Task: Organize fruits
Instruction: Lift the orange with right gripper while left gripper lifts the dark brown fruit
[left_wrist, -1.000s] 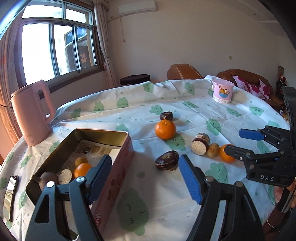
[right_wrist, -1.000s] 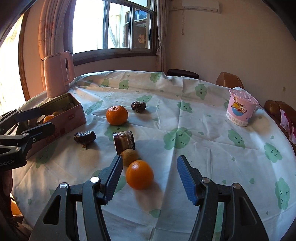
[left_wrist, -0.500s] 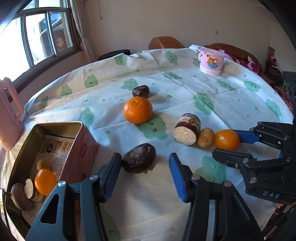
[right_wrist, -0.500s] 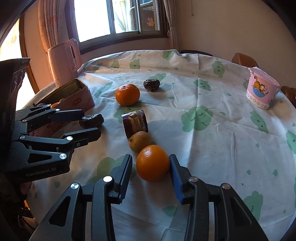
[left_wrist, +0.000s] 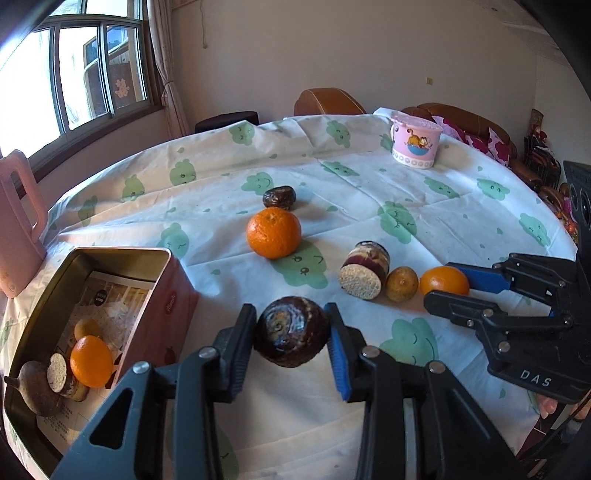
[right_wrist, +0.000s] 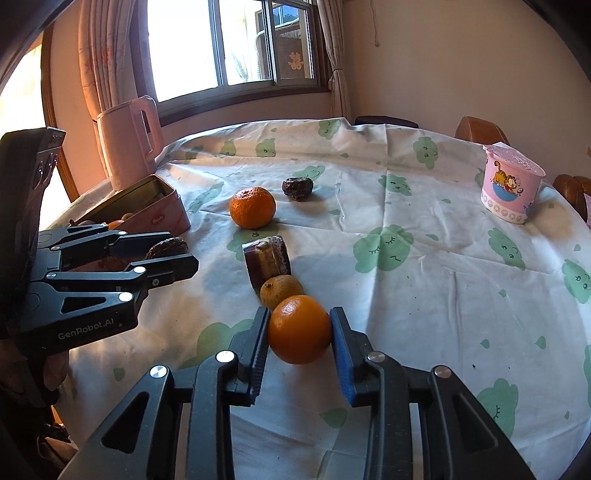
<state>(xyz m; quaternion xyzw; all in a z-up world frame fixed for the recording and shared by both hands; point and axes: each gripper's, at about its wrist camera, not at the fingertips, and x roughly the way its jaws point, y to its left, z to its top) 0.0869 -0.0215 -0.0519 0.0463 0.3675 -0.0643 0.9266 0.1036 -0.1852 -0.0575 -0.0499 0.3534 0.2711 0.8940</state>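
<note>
At the far left stands your pink kettle, and beside it the open pink tin already holds an orange, a small yellow fruit, a cut piece and a brown pear-shaped fruit. Just right of the tin, your left gripper has just been closing, and its pads now press both sides of the dark brown fruit on the tablecloth. Beyond it sit a mandarin and a second dark fruit. Further right lie a cut purple-skinned piece and a small brownish fruit, touching. Next comes the orange, clamped between the pads of your right gripper, which has also just been closing. A pink cartoon cup stands far back, right.
</note>
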